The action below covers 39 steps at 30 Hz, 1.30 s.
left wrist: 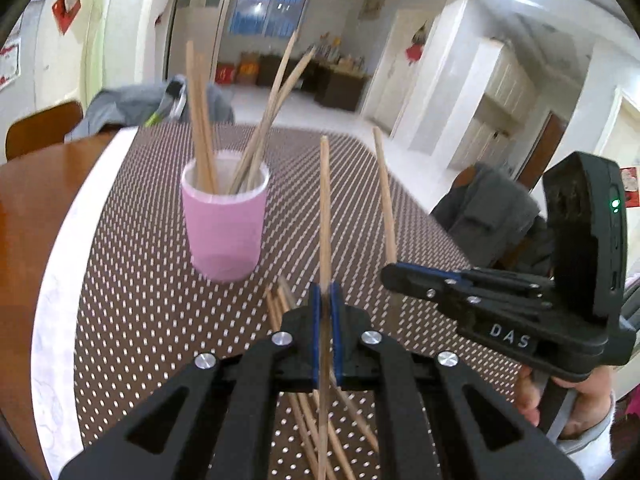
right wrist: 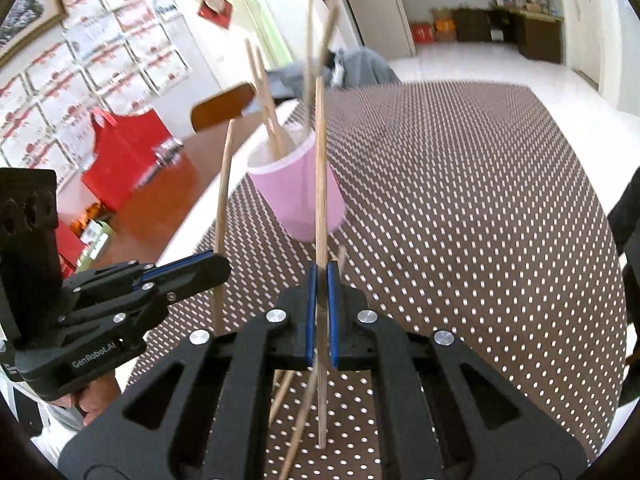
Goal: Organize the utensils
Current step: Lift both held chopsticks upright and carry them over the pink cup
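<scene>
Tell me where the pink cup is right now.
The pink cup stands upright on the dotted mat, ahead and left of the left gripper, with several chopsticks standing in it.

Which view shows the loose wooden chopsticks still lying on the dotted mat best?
The left wrist view: the loose wooden chopsticks show as a pile beside and under the left gripper. The right wrist view catches only a few ends beneath the right gripper.

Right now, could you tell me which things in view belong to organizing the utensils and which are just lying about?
Part of the job:
pink cup
chopstick in left gripper
chopstick in right gripper
loose chopsticks on the mat

Lying about:
grey jacket
red bag
</scene>
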{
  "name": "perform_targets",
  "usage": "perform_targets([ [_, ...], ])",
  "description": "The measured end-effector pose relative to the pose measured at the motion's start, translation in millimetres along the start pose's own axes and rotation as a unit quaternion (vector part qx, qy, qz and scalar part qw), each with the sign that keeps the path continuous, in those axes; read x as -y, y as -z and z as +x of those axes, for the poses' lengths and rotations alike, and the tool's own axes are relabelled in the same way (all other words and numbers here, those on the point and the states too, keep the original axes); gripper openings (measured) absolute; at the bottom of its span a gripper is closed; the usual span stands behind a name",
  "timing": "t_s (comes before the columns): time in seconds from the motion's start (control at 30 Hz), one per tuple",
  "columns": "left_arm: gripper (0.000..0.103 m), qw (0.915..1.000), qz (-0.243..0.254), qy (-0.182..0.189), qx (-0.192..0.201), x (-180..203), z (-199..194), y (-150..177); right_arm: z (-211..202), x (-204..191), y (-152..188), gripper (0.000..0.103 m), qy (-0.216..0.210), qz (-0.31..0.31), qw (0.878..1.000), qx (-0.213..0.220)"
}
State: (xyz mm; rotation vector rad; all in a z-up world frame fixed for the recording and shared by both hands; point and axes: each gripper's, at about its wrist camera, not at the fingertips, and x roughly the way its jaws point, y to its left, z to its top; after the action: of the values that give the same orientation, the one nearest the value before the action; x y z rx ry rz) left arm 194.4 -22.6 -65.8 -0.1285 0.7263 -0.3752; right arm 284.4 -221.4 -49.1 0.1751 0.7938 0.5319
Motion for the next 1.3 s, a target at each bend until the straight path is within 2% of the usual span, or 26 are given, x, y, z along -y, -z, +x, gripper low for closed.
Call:
perform_targets([
  [0.3,0.006,0.9957,0.006,0.019,0.09,0.0,-32.0,-29.9,-22.4,-29.3,-18.7,0.006,-0.015,-0.026,0.997,0.064],
  [0.53,0.006,0.9861,-0.002,0.001,0.166,-11.5,-55.1,-55.2,-27.8,-52.9,-38.3,0.006,-0.025,-0.046,0.993,0.109],
  [0.67,0.006,0.979,-0.004,-0.017,0.203,-14.1,-65.1,-65.4,-24.3,-61.2,-49.0,0.006,-0.024,-0.052,0.99,0.132],
  [0.97,0.006,0.961,-0.011,-0.03,0.275,-25.9,-66.9,-83.4,-14.6,-72.6,-73.7,0.006,-0.035,-0.053,0.982,0.179],
  [1.13,0.006,0.9484,-0.015,-0.04,0.314,-34.6,-60.4,-91.8,-10.6,-71.5,-85.0,0.006,-0.04,-0.046,0.977,0.203],
  [1.3,0.006,0.9357,-0.019,-0.054,0.348,-41.1,-54.2,-97.4,-8.3,-73.4,-92.0,0.006,-0.024,-0.044,0.971,0.234],
])
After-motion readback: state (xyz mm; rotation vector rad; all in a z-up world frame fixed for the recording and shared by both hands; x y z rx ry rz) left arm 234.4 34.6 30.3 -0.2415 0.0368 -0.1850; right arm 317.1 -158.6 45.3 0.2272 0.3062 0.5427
